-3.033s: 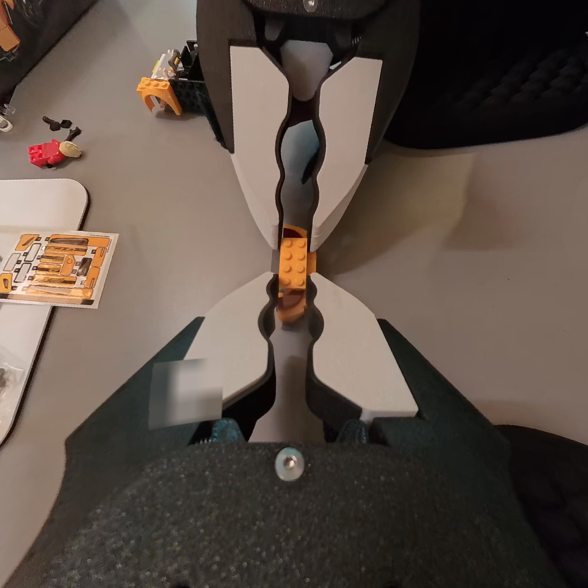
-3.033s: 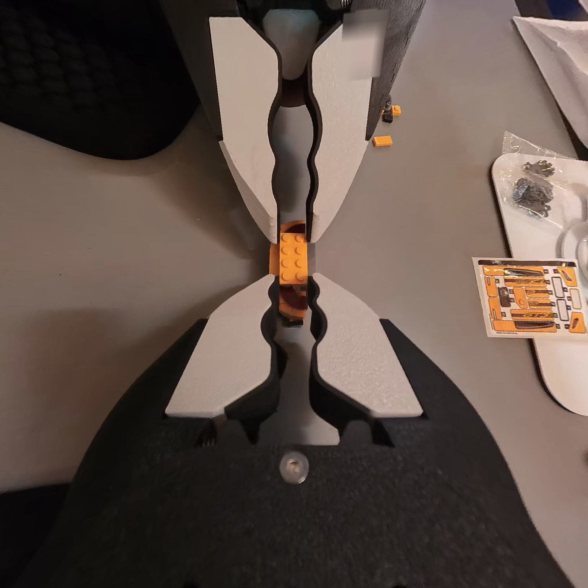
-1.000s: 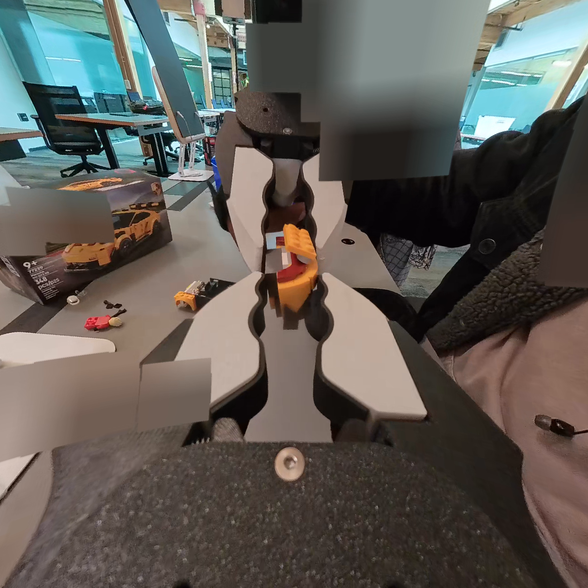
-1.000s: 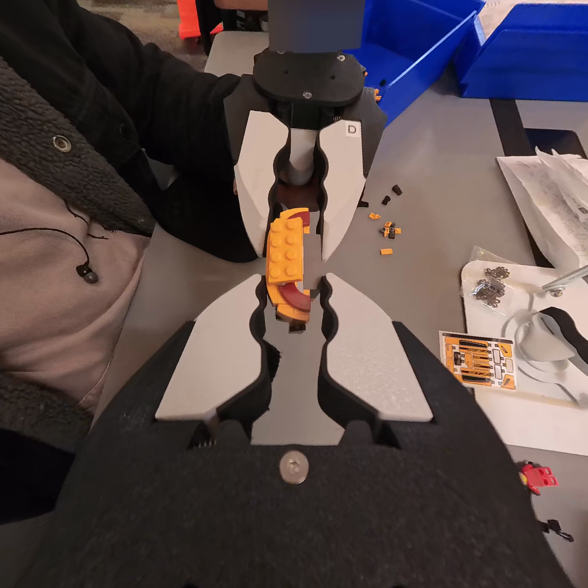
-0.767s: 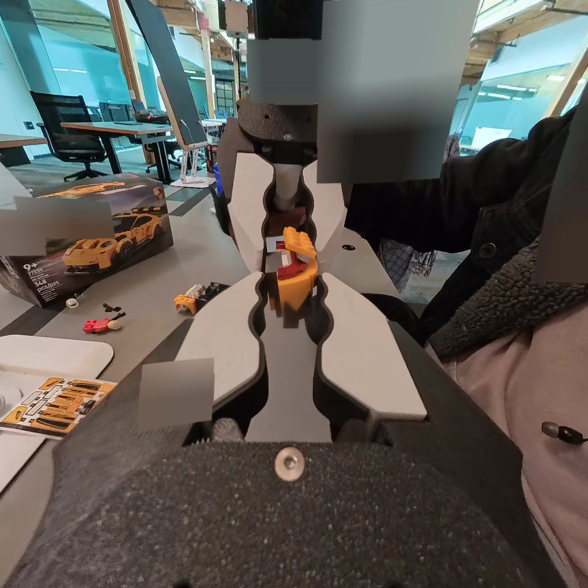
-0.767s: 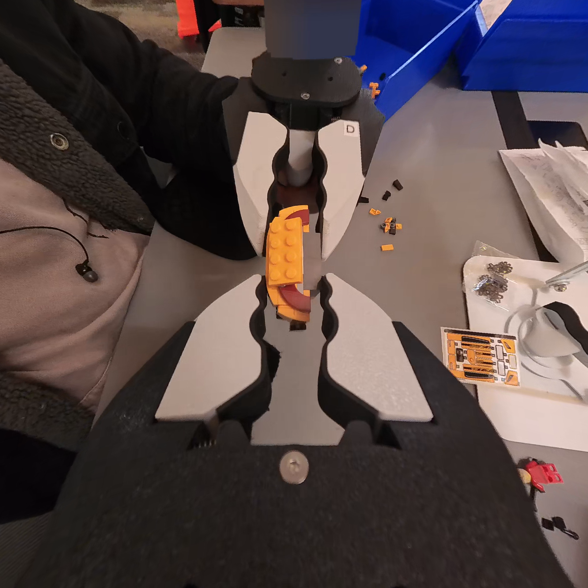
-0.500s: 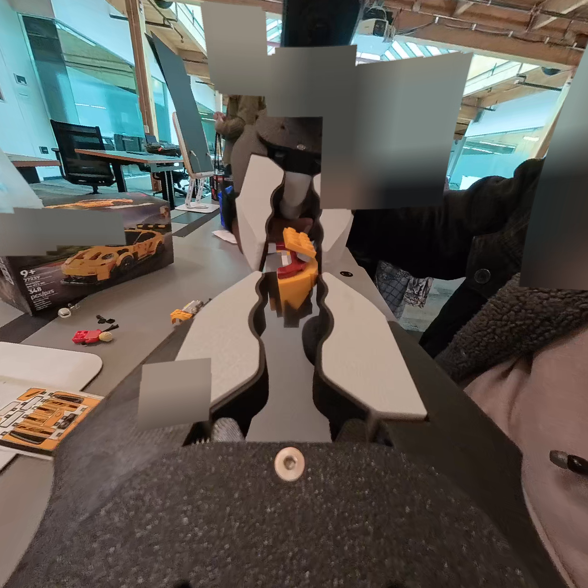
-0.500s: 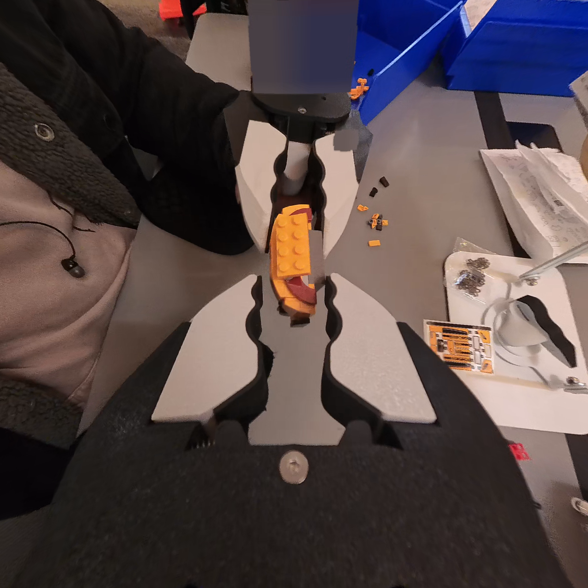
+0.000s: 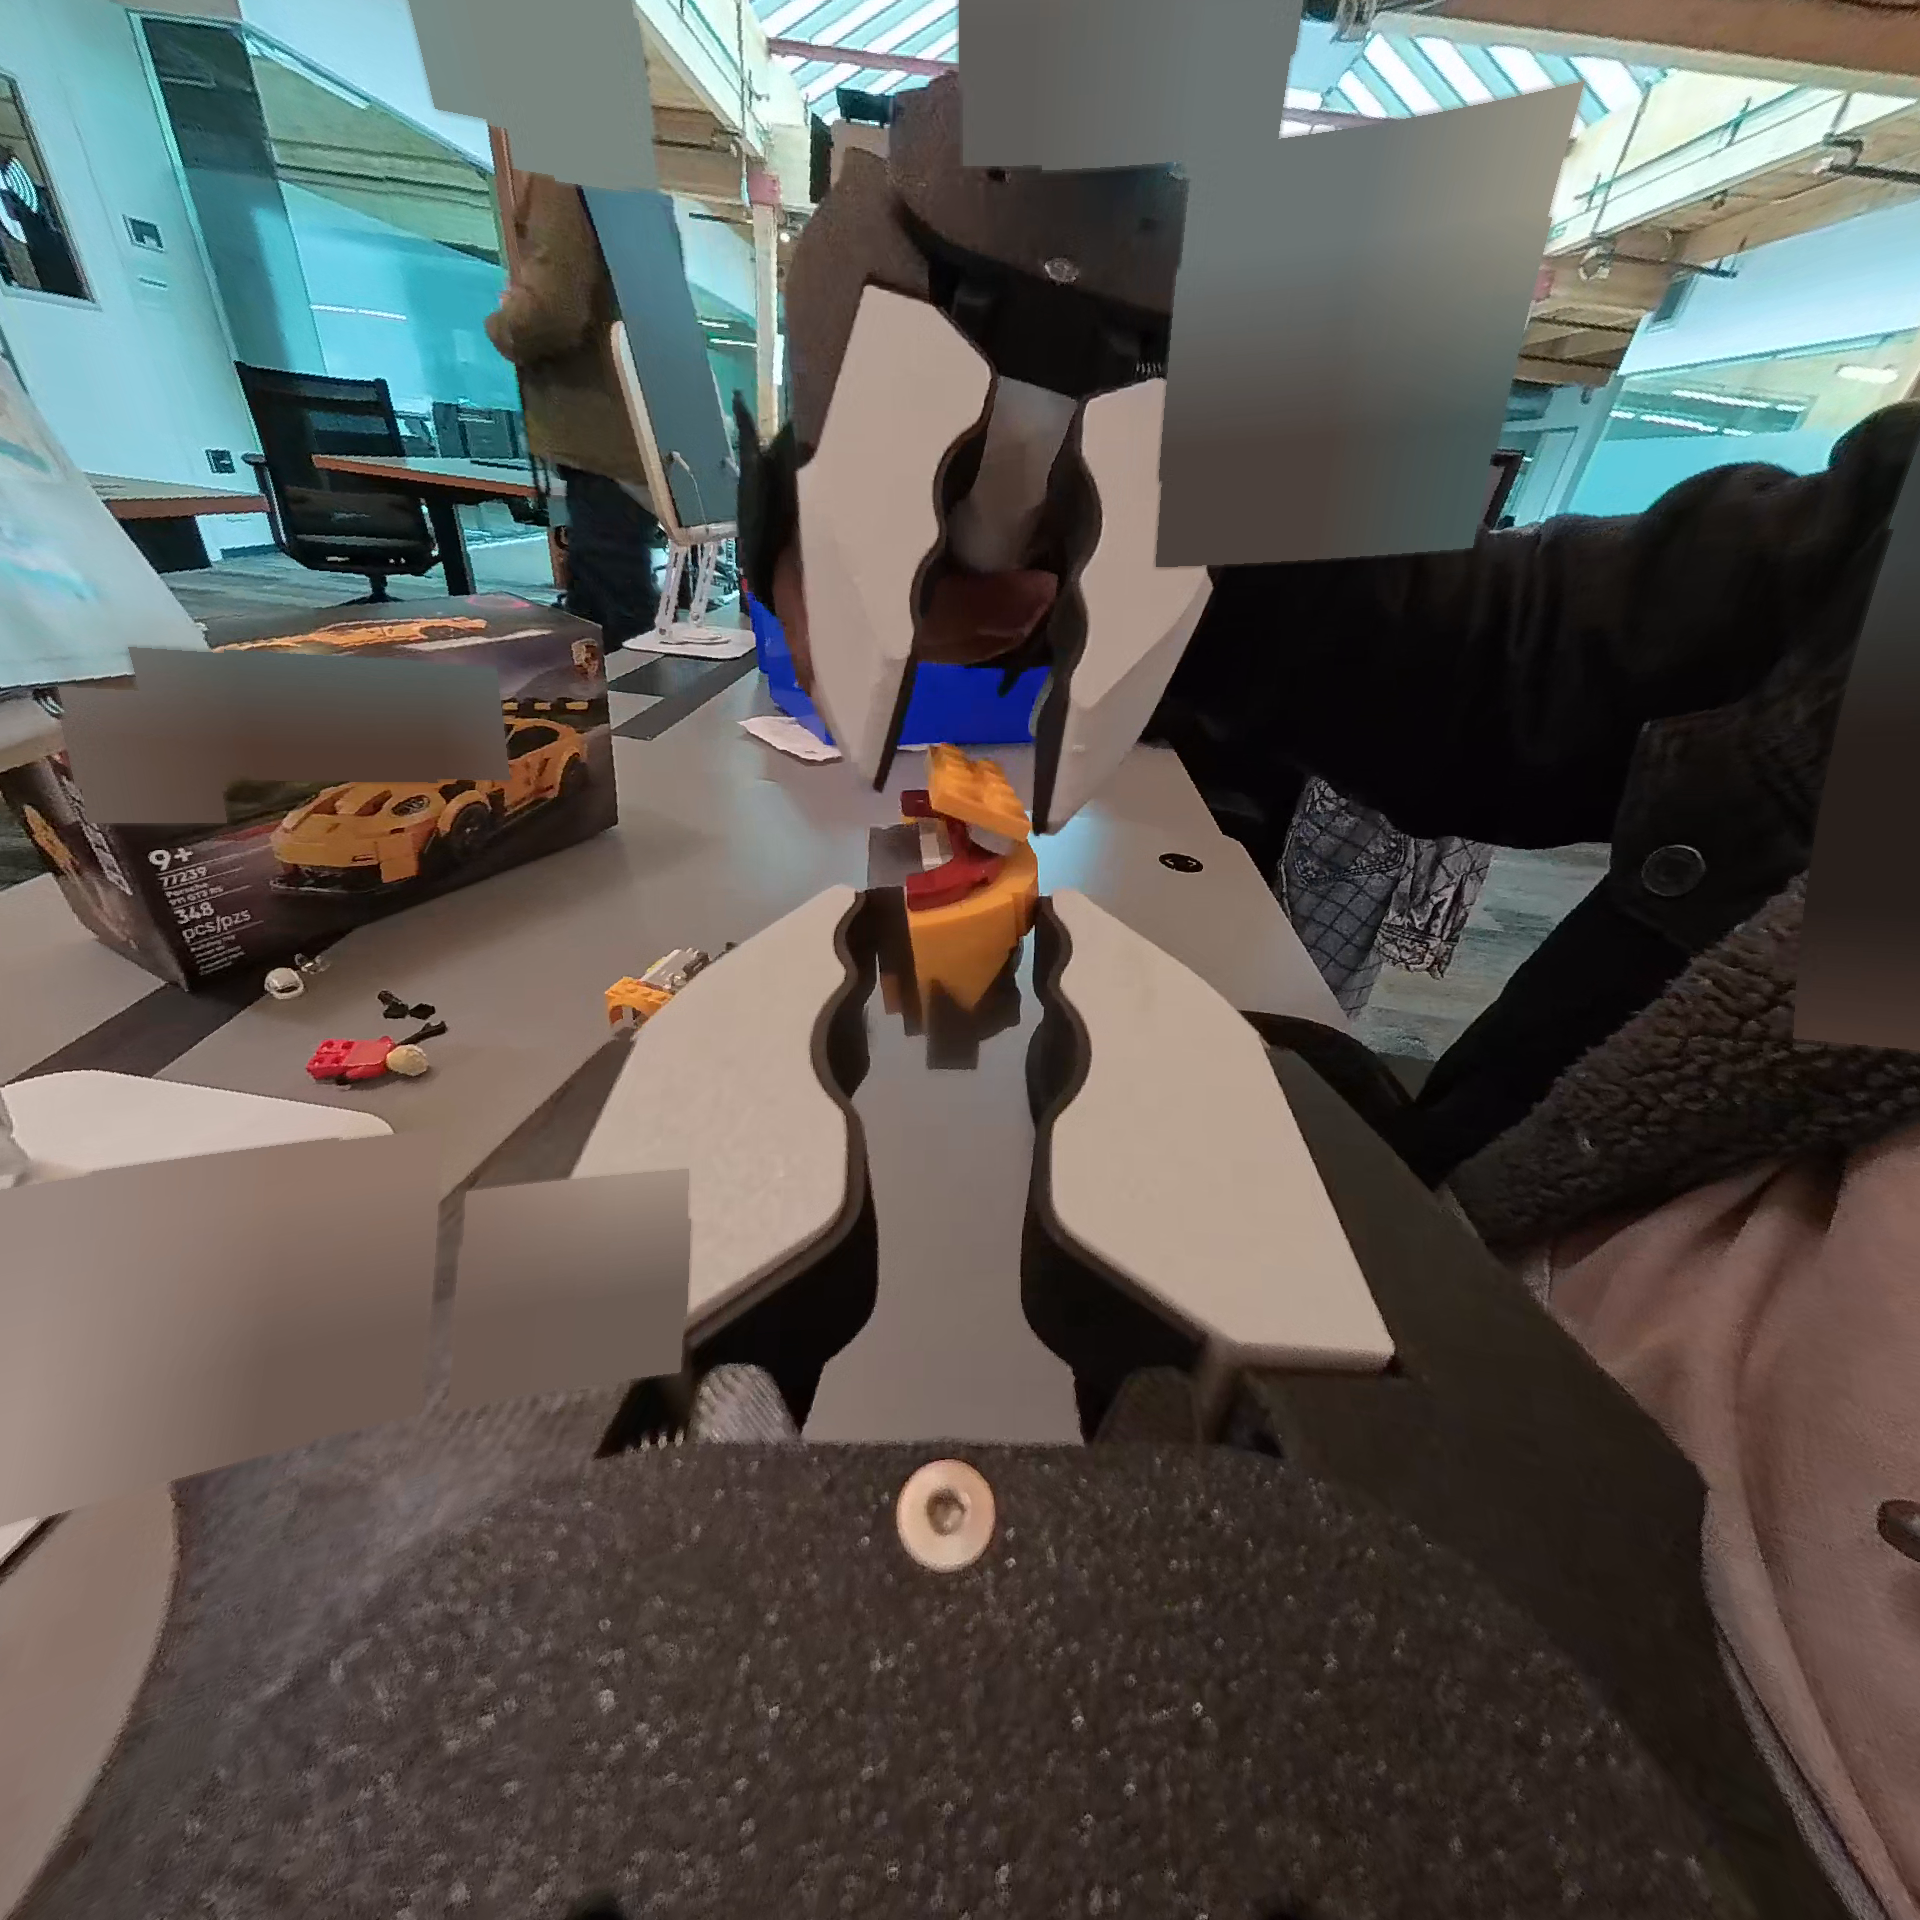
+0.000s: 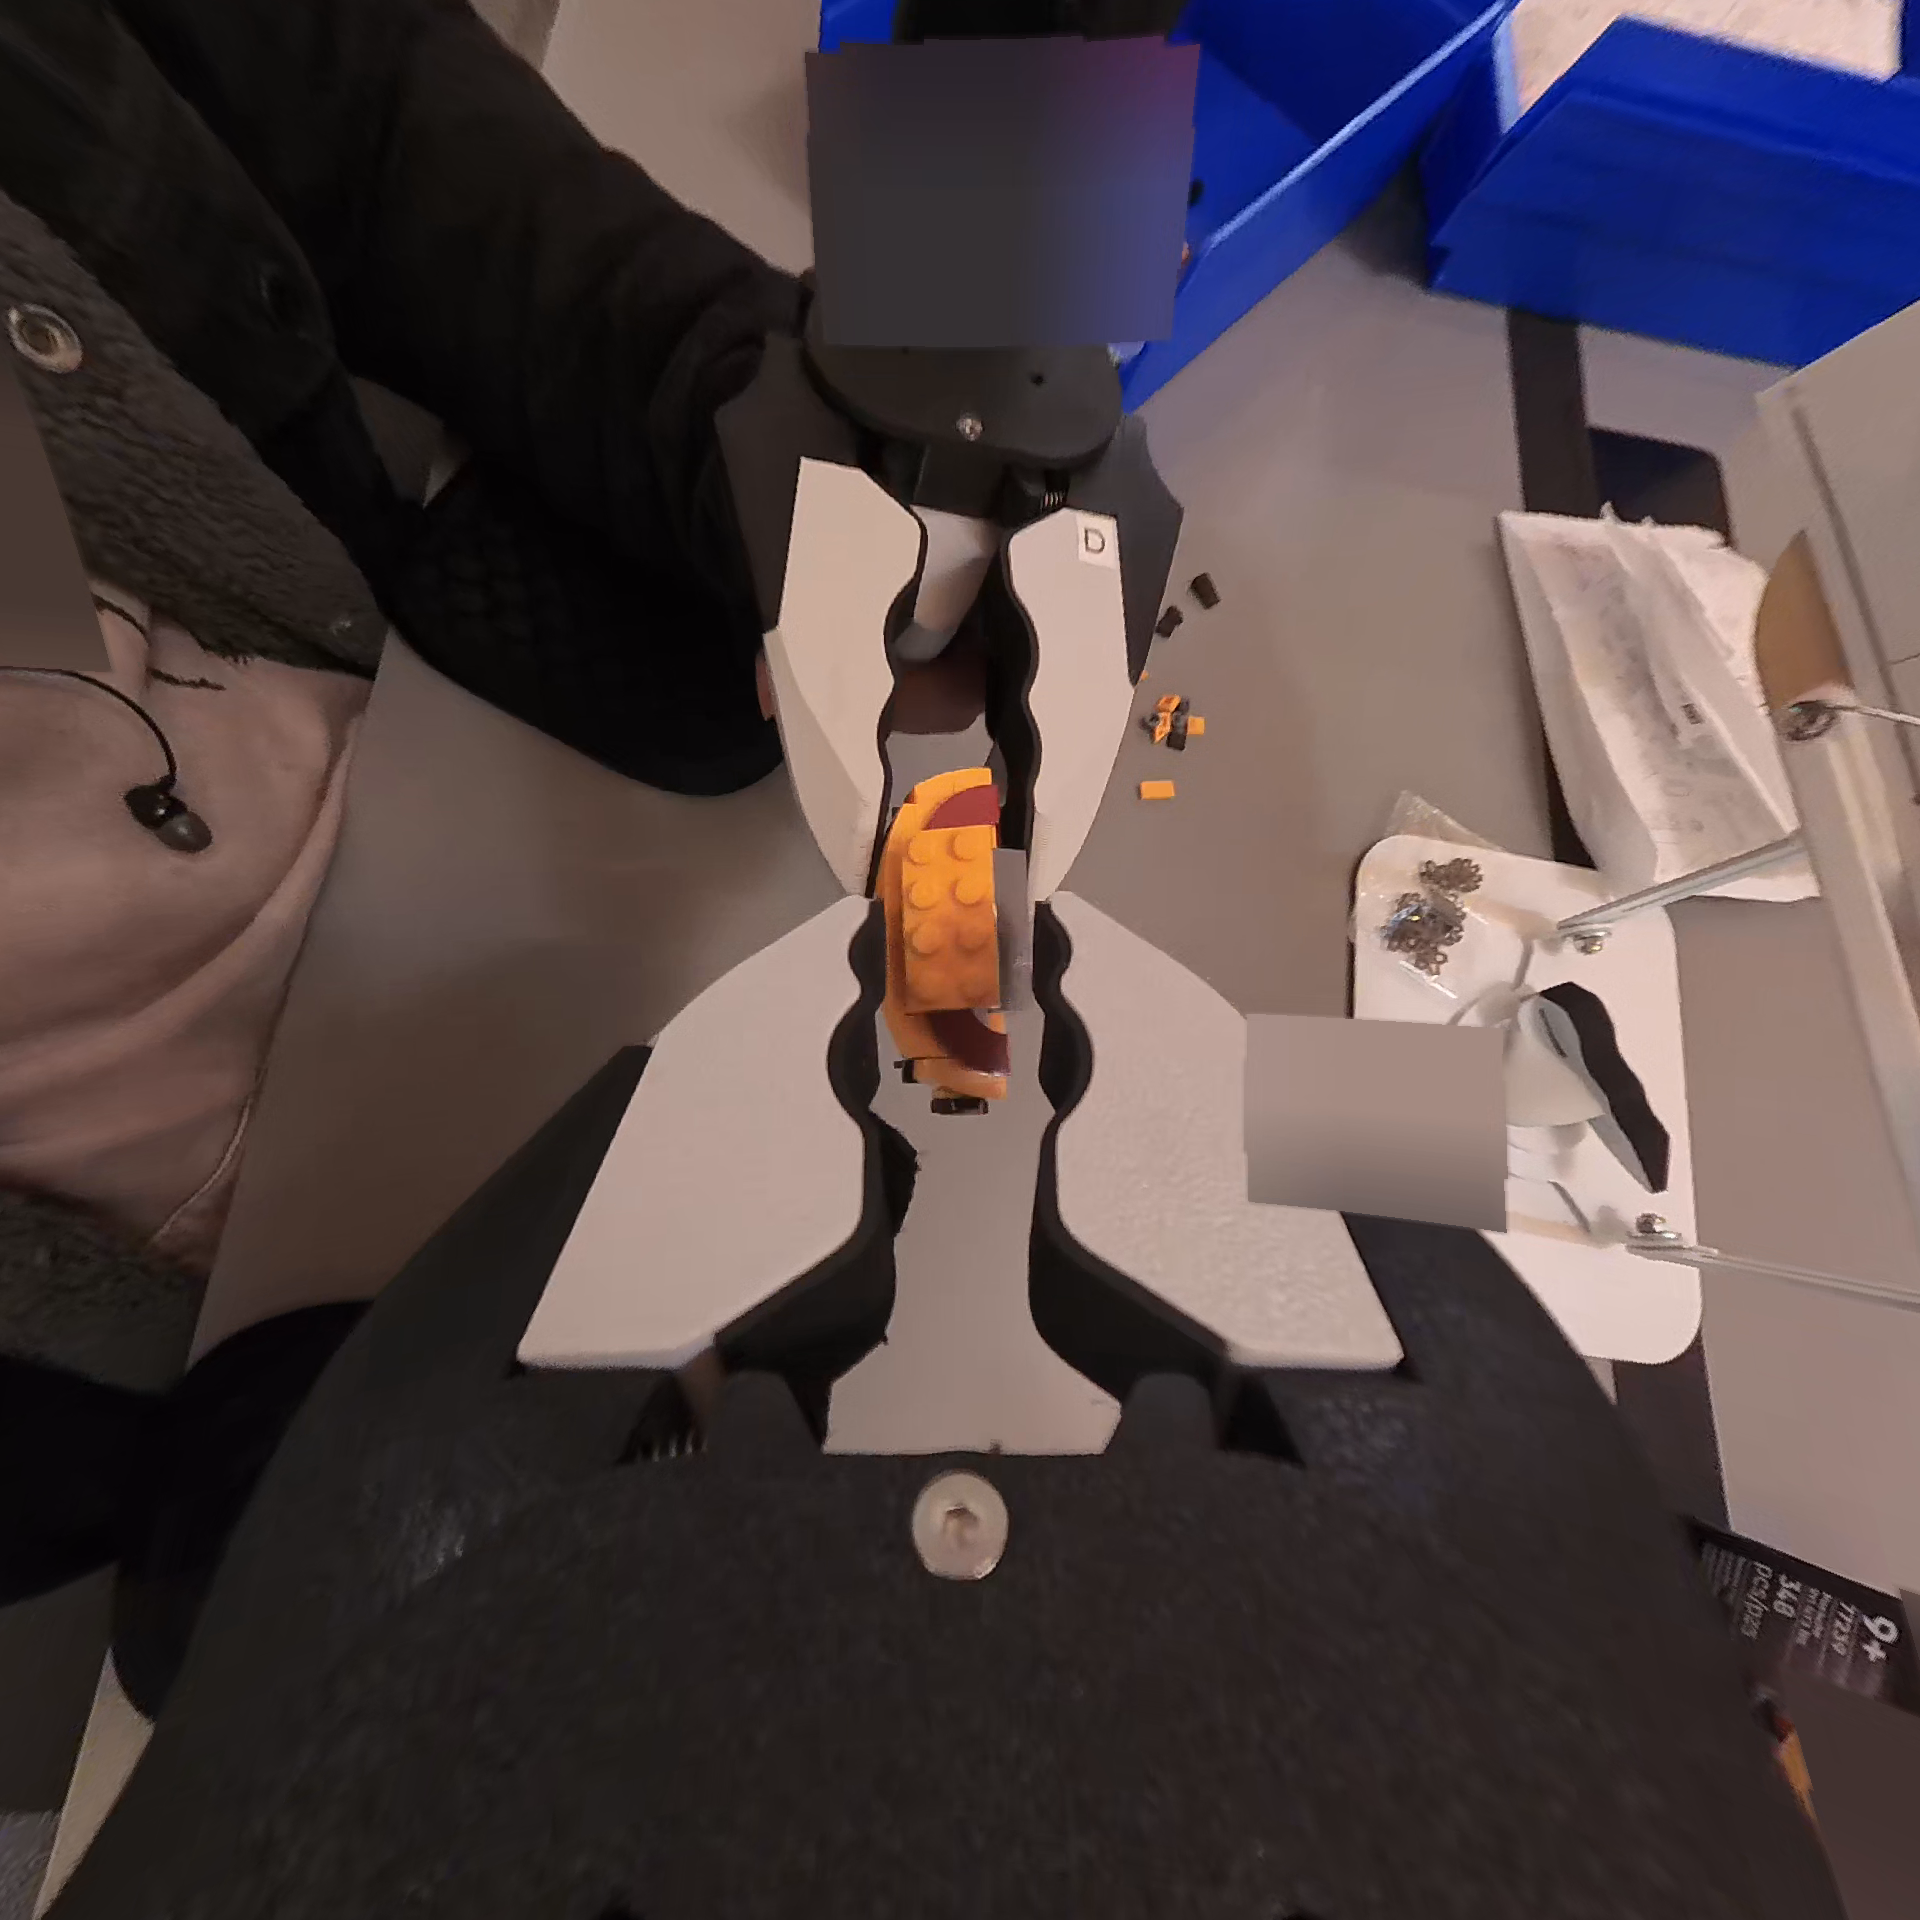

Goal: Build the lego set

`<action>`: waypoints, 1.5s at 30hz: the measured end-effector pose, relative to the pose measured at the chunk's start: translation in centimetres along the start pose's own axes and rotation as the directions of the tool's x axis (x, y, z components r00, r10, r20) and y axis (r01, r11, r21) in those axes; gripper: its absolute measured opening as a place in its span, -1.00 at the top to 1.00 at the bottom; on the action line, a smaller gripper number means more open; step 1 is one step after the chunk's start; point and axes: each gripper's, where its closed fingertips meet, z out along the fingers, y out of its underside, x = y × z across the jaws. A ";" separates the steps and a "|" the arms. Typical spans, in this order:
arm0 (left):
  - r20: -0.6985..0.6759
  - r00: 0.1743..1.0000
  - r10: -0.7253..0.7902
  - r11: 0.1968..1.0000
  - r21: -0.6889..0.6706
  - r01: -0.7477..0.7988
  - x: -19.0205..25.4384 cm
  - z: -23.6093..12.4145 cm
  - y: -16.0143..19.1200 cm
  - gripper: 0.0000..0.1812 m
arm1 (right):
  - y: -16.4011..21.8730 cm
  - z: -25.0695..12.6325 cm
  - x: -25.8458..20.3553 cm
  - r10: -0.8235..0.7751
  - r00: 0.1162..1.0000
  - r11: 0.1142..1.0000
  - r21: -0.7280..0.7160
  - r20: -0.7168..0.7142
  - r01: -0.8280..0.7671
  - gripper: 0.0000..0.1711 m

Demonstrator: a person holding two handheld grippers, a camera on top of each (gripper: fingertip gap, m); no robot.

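A small orange lego assembly [image 9: 971, 935] with a dark red arch is held in the air between my two grippers, which face each other tip to tip. My left gripper [image 9: 948, 914] is shut on its lower orange part. My right gripper [image 10: 956, 920] is shut on the studded orange plate [image 10: 940, 920] on top of the assembly. In the left wrist view that plate [image 9: 971, 790] sits tilted at the right gripper's fingertips [image 9: 1055, 800]. In the right wrist view the left gripper's fingers [image 10: 831, 727] come in from above. The underside of the assembly is hidden.
On the grey table [image 9: 675, 831]: the lego box [image 9: 343, 810], a red minifigure part [image 9: 358, 1058], a small orange-and-grey sub-build [image 9: 655, 987], loose orange and black bits [image 10: 1174, 722], a white stand base [image 10: 1455, 966], paper bags [image 10: 1652, 727], blue bins [image 10: 1662, 177]. A person's dark jacket [image 10: 468, 364] is close. The grippers are tip to tip, or close to it.
Both grippers have shifted and tilted together with the assembly still held between them. In the left wrist view the right gripper now stands higher and the orange plate looks more tilted.
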 end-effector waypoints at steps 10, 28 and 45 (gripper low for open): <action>-0.014 0.999 0.037 0.999 -0.005 -0.037 0.5 0.0 -0.2 0.68 | -0.1 0.0 -0.4 0.106 0.979 0.994 -0.029 0.171 -0.103 0.80; 0.005 1.000 0.028 0.999 0.020 -0.028 0.1 -0.5 -1.0 0.68 | -0.9 -0.3 -0.2 0.025 0.995 0.998 -0.051 0.096 -0.020 0.73; 0.025 0.999 0.041 0.999 0.031 -0.041 -0.1 -0.8 -1.6 0.68 | -1.8 -0.2 -0.2 -0.035 0.998 0.999 -0.033 0.048 0.036 0.69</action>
